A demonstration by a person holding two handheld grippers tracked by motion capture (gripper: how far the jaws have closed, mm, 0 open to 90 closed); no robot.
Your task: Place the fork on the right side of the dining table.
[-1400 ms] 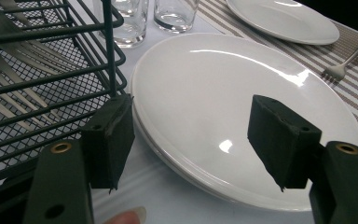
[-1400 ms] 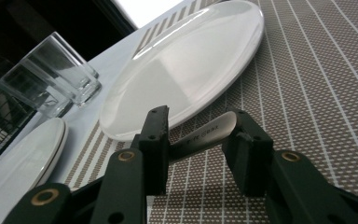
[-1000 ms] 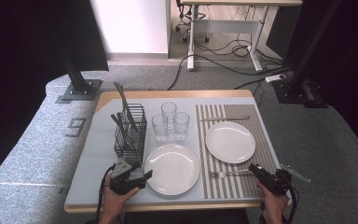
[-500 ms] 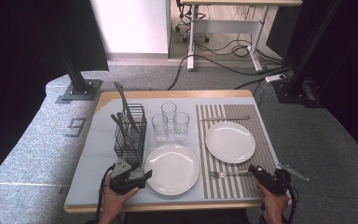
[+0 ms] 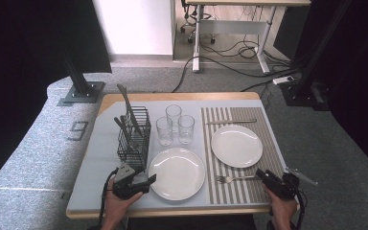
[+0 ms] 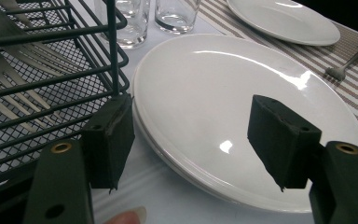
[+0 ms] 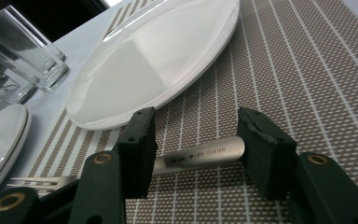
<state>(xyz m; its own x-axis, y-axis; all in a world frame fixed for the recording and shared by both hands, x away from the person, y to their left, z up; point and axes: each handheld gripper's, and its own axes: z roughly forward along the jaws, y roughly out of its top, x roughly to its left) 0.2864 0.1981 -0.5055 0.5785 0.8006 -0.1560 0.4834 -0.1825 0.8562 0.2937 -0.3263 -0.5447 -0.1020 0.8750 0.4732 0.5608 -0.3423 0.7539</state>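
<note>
Fork [image 7: 200, 156]: handle middle hidden behind the near jaw, lower centre; engraved lettering too small to read. Wire basket [image 6: 42, 79] cut off at left edge.

Left gripper [image 6: 193, 140] and right gripper [image 7: 193, 149] low, jaws apart.

Lab or studio: black curtains [image 5: 24, 57], camera stands [image 5: 79, 81], floor cables [image 5: 230, 62], desk [image 5: 249, 5].

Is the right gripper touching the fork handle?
Cannot tell. In the right gripper view the fork handle lies between the right gripper's open jaws; contact is unclear.
</note>
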